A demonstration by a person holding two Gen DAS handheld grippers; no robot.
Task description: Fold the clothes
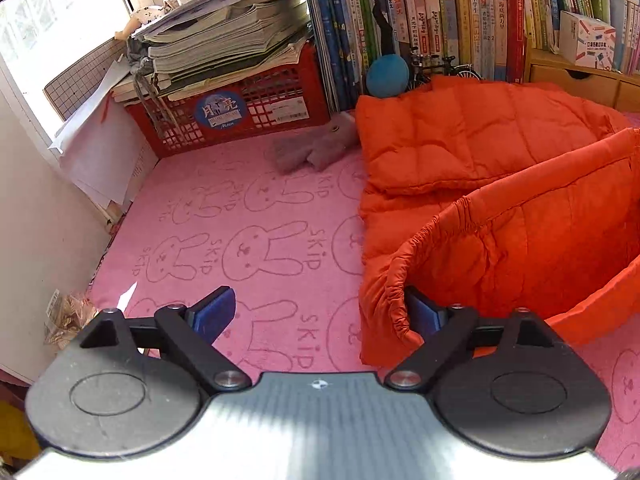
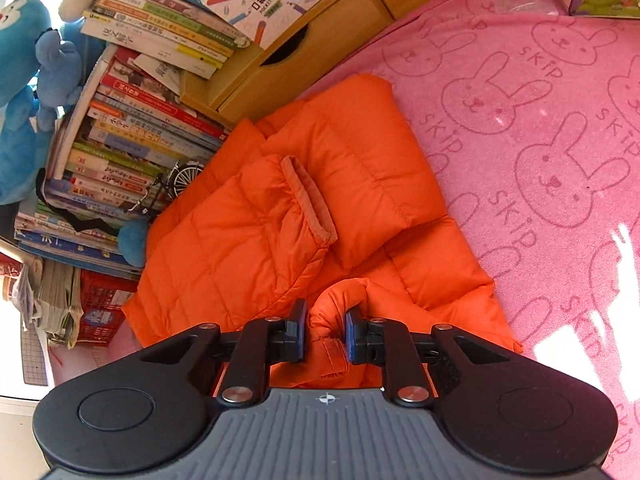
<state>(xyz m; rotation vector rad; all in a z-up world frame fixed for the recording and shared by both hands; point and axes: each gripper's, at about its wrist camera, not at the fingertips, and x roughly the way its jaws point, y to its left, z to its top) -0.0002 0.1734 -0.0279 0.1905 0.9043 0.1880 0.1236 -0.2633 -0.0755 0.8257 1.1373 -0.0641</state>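
A: What fills the frames?

B: The pink rabbit-print cloth (image 1: 240,208) covers the surface. On it lies the orange puffer jacket (image 2: 352,168), in the right half of the left wrist view and the centre of the right wrist view, its long axis running up toward the bookshelf (image 1: 460,20).

A: And the grippers?

B: The right gripper (image 2: 325,336) is nearly closed, pinching a bunched fold of the jacket. The left gripper (image 1: 320,316) stands wide open, holding nothing; the gathered elastic hem (image 1: 394,300) sits against its right finger (image 1: 424,314), lower centre.

A: So the hem?

B: It lies just right of the open jaws; I'd judge the left gripper must shift rightward to straddle it.
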